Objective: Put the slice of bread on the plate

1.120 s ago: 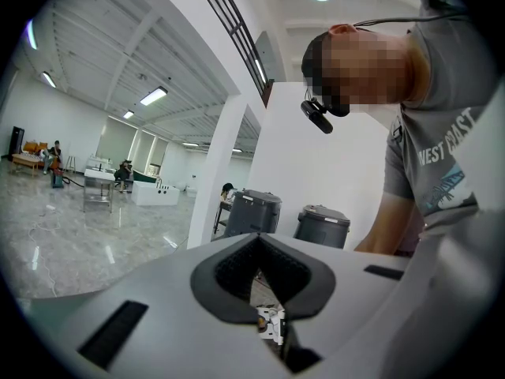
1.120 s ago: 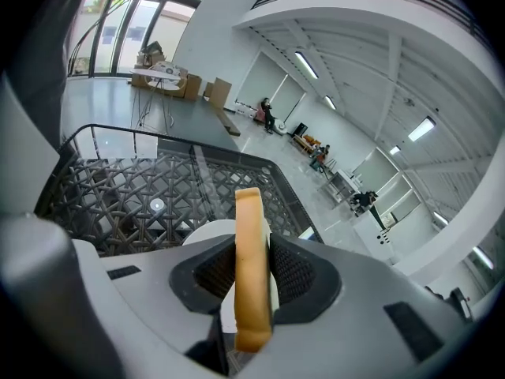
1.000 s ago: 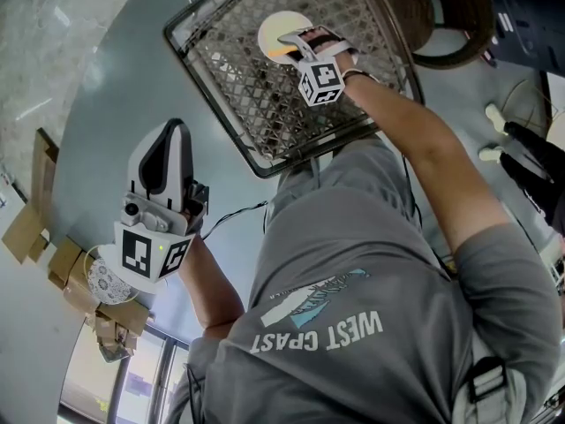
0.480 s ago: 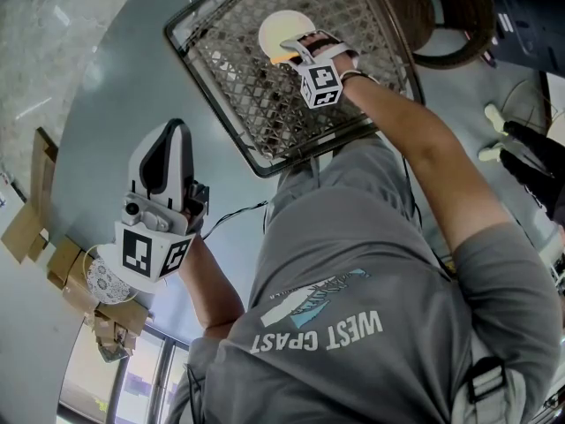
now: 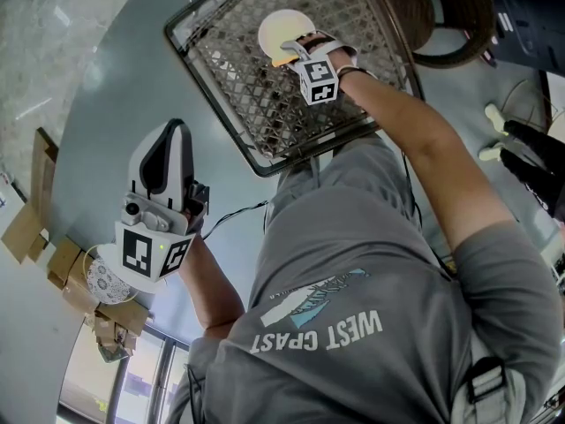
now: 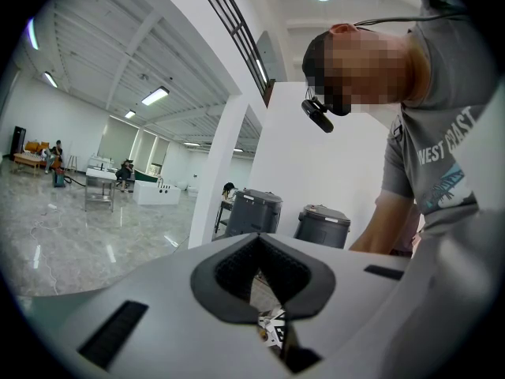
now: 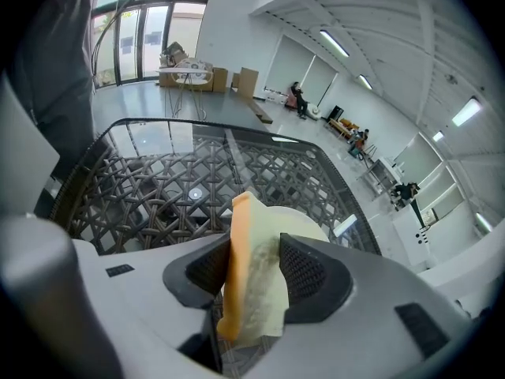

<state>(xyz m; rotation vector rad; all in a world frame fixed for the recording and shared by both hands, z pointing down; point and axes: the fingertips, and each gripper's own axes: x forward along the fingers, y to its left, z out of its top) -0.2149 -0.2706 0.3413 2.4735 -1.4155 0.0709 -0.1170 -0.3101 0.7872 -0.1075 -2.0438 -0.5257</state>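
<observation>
Plainly a big white hall: glossy grey floor (image 5: 115, 95), strip lights (image 7: 335, 44) overhead, tall windows (image 7: 150, 30), and cardboard scraps (image 5: 35, 228) lying at the left. A woven lattice tabletop (image 5: 256, 113) under glass carries a white plate (image 5: 275, 23) toward its far side. Above that plate the right tool (image 7: 254, 253) has just been opening its jaws, which stand wide. The slice of bread (image 7: 246, 290) stands on edge between them, crust against the left pad. Nearer, over the floor at left, the left tool (image 6: 259, 237) is closed and empty.

Grey T-shirt (image 5: 353, 263), white lettering (image 5: 320, 332), teal graphic (image 5: 313, 300); white black-padded left gripper (image 5: 175, 125) and right gripper (image 5: 288, 46), marker cubes (image 5: 148, 256).
</observation>
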